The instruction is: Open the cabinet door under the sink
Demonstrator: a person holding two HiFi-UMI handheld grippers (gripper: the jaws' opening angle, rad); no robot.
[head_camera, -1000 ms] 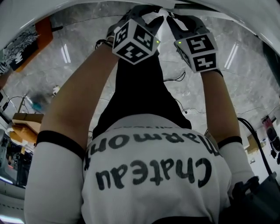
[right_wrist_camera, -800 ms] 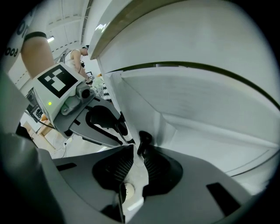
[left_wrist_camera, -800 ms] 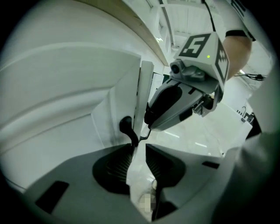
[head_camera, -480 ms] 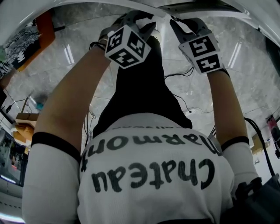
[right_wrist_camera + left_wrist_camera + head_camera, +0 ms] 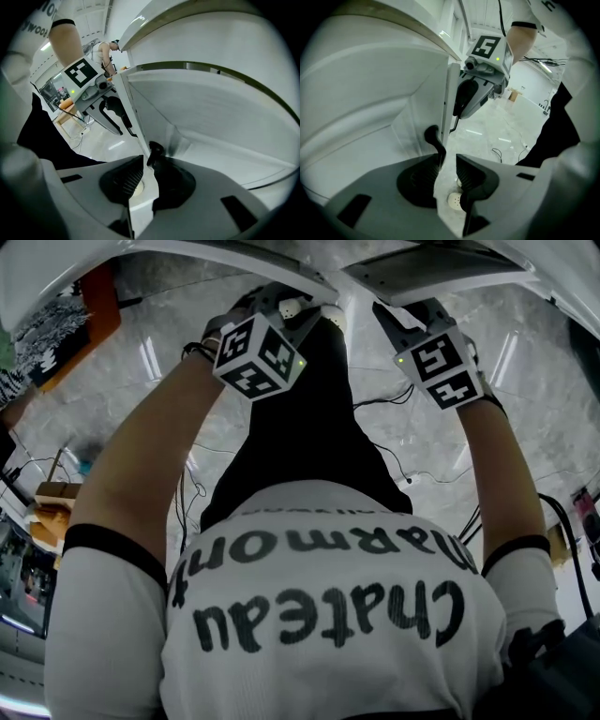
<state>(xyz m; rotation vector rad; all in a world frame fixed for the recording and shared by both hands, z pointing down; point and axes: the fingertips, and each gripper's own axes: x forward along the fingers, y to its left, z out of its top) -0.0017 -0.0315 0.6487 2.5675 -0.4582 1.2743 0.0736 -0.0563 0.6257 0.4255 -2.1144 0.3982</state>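
The shirt reads "Chateau Marmon" (upside down here).

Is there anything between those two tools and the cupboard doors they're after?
Nothing visible. The left tool is closed on the edge of the left door by its black handle, and the right tool likewise grips the right door.

Pale grey marbled floor, glossy, streaked with reflections of strip lights — thin black cables trailing across it. Cardboard boxes stacked at the left edge. Beyond, an open, brightly lit hall with white walls.
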